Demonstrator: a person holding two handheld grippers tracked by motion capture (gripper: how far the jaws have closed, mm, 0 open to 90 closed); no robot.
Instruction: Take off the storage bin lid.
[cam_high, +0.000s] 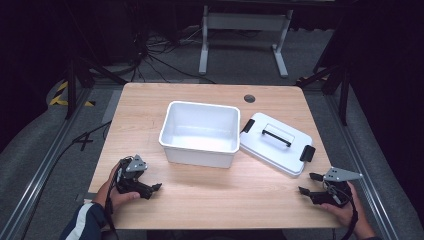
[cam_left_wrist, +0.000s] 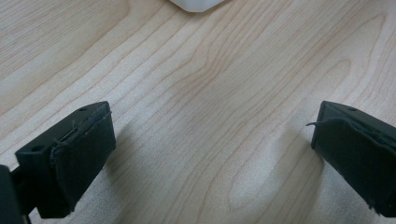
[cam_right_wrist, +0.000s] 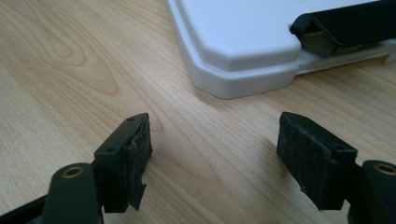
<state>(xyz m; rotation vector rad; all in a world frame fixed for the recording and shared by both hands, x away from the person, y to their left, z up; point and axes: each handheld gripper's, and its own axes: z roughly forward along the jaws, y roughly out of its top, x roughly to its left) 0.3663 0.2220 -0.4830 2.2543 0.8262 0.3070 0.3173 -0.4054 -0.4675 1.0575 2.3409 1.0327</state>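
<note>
I hold my left tongs (cam_high: 157, 187) low over the near left part of the worktop (cam_high: 210, 195), with their jaws spread wide and nothing between them; in the left gripper view I see bare wood grain in the gap and a rounded white corner of the bin (cam_left_wrist: 195, 4) at the far edge of the frame. My right tongs (cam_high: 308, 183) sit near the right near corner of the worktop, also gaping wide and gripping nothing, their jaws pointing left and slightly away from me toward the lid (cam_high: 276, 143). In the right gripper view the two black pads (cam_right_wrist: 135, 163) stand well apart above the wood, and the near corner of the lid lies just beyond them, not touched by either one. The lid is white, lies flat on the worktop at an angle, right side up, with a black handle (cam_high: 276, 135) across its top and a black clip (cam_high: 307, 153) on its near right end; another clip sits on its far left end, next to the bin. The bin (cam_high: 200, 134) is an open white rectangular tub that stands upright in the middle of the worktop, with the lid just beside its right wall. My left tongs are well apart from the bin, off its near left corner. A small dark round hole (cam_high: 249, 98) sits in the worktop behind the bin.
</note>
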